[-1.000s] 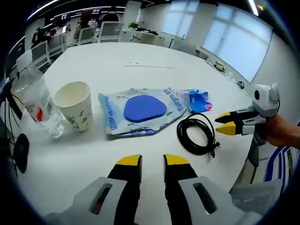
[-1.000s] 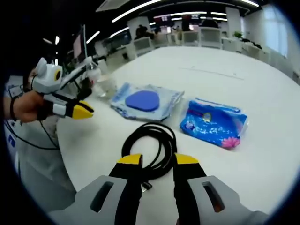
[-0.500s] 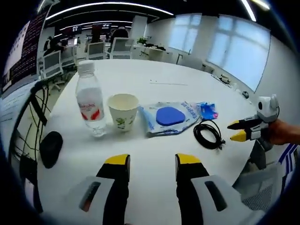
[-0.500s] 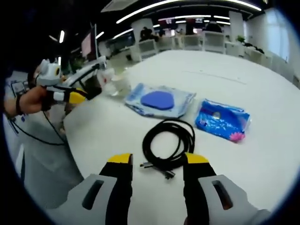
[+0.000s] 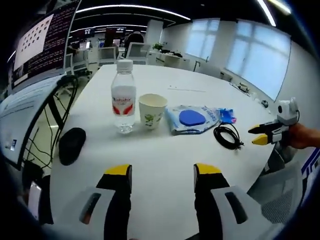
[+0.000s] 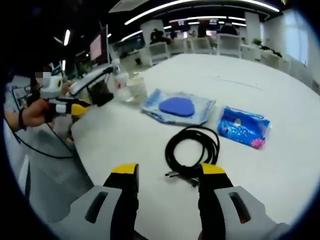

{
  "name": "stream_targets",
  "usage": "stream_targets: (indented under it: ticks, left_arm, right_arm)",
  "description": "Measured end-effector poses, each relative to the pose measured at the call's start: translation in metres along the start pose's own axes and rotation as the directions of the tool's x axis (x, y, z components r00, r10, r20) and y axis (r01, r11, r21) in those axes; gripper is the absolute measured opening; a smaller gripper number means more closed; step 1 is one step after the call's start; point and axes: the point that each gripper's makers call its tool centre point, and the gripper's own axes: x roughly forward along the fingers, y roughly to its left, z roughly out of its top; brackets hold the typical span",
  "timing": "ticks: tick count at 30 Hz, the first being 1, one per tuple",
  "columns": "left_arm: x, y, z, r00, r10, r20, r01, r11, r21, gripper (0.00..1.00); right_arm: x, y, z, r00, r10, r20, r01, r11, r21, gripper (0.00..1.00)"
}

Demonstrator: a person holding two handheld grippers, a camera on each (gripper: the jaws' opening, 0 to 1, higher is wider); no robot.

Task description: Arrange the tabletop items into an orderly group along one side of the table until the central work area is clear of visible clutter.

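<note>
a white round surface (image 5: 165, 165) holds a row of items across the middle of the left gripper view: a black mouse (image 5: 71, 145) at left, a water bottle (image 5: 123, 97), a paper cup (image 5: 152, 111), a clear packet with a blue pad (image 5: 192, 119), a blue tissue pack (image 5: 227, 115) and a coiled black cable (image 5: 228, 136). the left gripper (image 5: 162, 172) at lower centre has its fingers apart, holding nothing. in the right gripper view, the right gripper (image 6: 169, 172) is likewise spread and empty, just below the cable (image 6: 194, 148).

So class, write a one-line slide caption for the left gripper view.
Open left tongs face a row on the white table: bottle, paper cup, blue packets, coiled cable.
</note>
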Motion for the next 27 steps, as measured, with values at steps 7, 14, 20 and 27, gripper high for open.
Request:
stream_targets:
  ticks: [7, 14, 20, 27]
  left_arm:
    - [-0.005, 0.004, 0.0, 1.0, 0.004, 0.012, -0.004, 1.0, -0.002, 0.52]
    - [-0.009, 0.006, -0.003, 1.0, 0.005, 0.013, -0.005, 1.0, -0.011, 0.52]
    - [-0.01, 0.011, -0.007, 1.0, 0.008, 0.011, -0.008, 1.0, -0.017, 0.52]
    - [-0.011, 0.011, -0.005, 1.0, 0.01, 0.018, -0.01, 1.0, -0.002, 0.53]
  right_arm:
    - [-0.002, 0.003, 0.002, 1.0, -0.007, 0.001, 0.007, 1.0, 0.003, 0.46]
    - [-0.003, 0.004, 0.002, 1.0, -0.017, 0.003, 0.017, 1.0, 0.016, 0.46]
    - [-0.002, 0.006, 0.002, 1.0, -0.021, -0.001, 0.021, 1.0, 0.02, 0.45]
    - [-0.002, 0.006, 0.005, 1.0, -0.025, 0.004, 0.025, 0.999, 0.021, 0.46]
